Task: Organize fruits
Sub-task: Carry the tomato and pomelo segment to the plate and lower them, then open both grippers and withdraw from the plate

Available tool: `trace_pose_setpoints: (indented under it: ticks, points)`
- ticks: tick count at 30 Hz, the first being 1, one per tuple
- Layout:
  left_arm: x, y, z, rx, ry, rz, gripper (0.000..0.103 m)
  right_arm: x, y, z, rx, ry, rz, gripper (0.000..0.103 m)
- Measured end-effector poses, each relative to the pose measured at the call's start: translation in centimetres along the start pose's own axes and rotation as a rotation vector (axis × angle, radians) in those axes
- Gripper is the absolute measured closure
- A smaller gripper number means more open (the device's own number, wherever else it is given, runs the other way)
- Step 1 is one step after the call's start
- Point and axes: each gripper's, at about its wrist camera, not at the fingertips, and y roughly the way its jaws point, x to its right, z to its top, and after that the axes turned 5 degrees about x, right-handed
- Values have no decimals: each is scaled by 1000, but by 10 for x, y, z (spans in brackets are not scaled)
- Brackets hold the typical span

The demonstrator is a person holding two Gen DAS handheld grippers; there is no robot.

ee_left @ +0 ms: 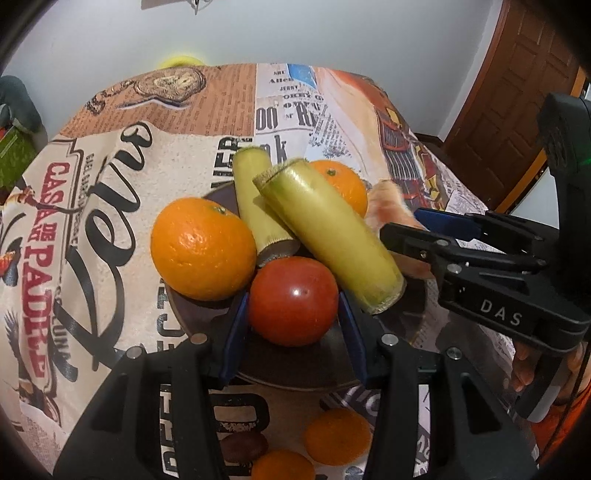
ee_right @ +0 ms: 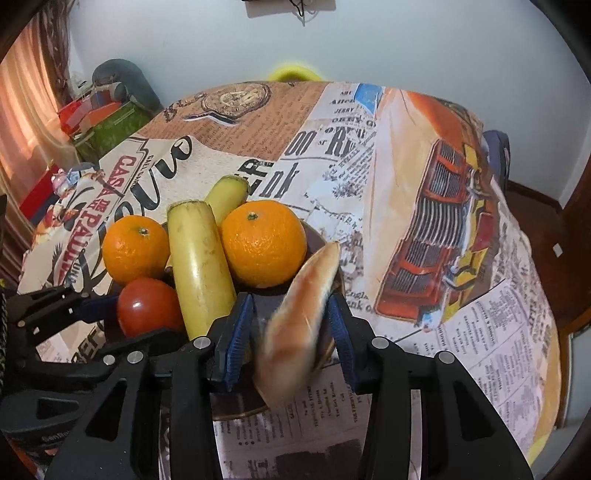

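Glossy red tomato (ee_left: 293, 301) between the left gripper (ee_left: 293, 325) pads, apparently clamped, on a dark round plate (ee_left: 413, 314).
Heaped alongside: two dimpled oranges (ee_left: 203, 247) (ee_left: 341, 186), two blunt-cut yellow-green banana pieces (ee_left: 332, 236) (ee_left: 258, 206). Blurred pale-orange oblong fruit (ee_right: 301, 321) between the right gripper (ee_right: 291, 332) pads, jaws apart, contact unclear. More small oranges (ee_left: 336, 435) off the plate. Underneath, newsprint-patterned cloth (ee_left: 110, 206) reading "CASA DE PADRE"; white wall (ee_left: 332, 33), wooden door (ee_left: 517, 103). "DAS" on the right gripper.
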Motion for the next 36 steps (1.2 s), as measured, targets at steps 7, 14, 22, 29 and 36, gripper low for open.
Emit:
trace_pose_setpoints:
  ticks: [7,14,22,29,36]
  points:
    - [2,-28,-1,39,19,19,54,-5,-25,-5,29,-13,-19,63]
    - [-4,-77,-12,83,32,42,54,-11,-74,-17,83,-26,-46,63]
    - [-17,-118,-42,89,28,69,54,-11,-123,-41,127,-21,-100,55]
    - [-19,-121,-73,33,13,56,54,2,-147,-75,108,36,-152,55]
    - [-8,-104,-96,-12,0,25,54,25,-144,-115,37,93,-206,53]
